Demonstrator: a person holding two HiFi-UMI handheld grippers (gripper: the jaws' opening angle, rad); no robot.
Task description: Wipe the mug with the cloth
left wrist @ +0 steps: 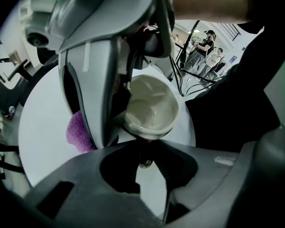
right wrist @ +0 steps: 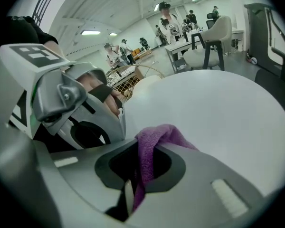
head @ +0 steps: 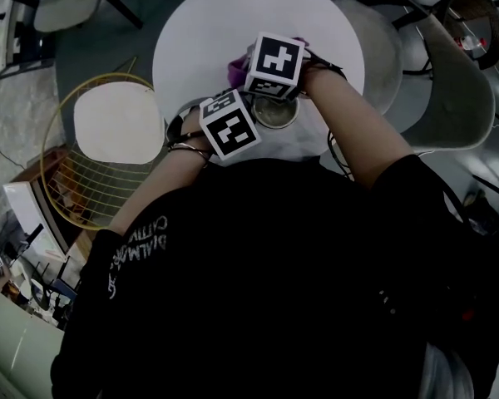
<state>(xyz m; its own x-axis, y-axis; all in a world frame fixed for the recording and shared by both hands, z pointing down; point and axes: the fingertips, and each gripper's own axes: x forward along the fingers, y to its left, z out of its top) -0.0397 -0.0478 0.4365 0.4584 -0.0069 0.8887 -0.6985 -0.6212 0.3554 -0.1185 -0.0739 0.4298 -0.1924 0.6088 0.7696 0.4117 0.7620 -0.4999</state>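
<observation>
The mug (head: 276, 115) is held at the near side of the tabletop (head: 200, 32), in the jaws of the left gripper (left wrist: 145, 163). The cloth (right wrist: 149, 146) is clamped in the jaws of the right gripper (right wrist: 137, 184), just left of the mug and farther off. The right gripper is set just beyond the left one. A wire chair (head: 116, 123) is placed left of the tabletop, another chair (head: 449, 98) to its right.

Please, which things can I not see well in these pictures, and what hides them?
Cream ceramic mug: outer wall and handle, covered by the marker cubes in the head view, by the left claw in the left gripper view.
Purple terry cloth in the right claw: whether it touches the mug; the left gripper's grey housing blocks the right gripper view.
</observation>
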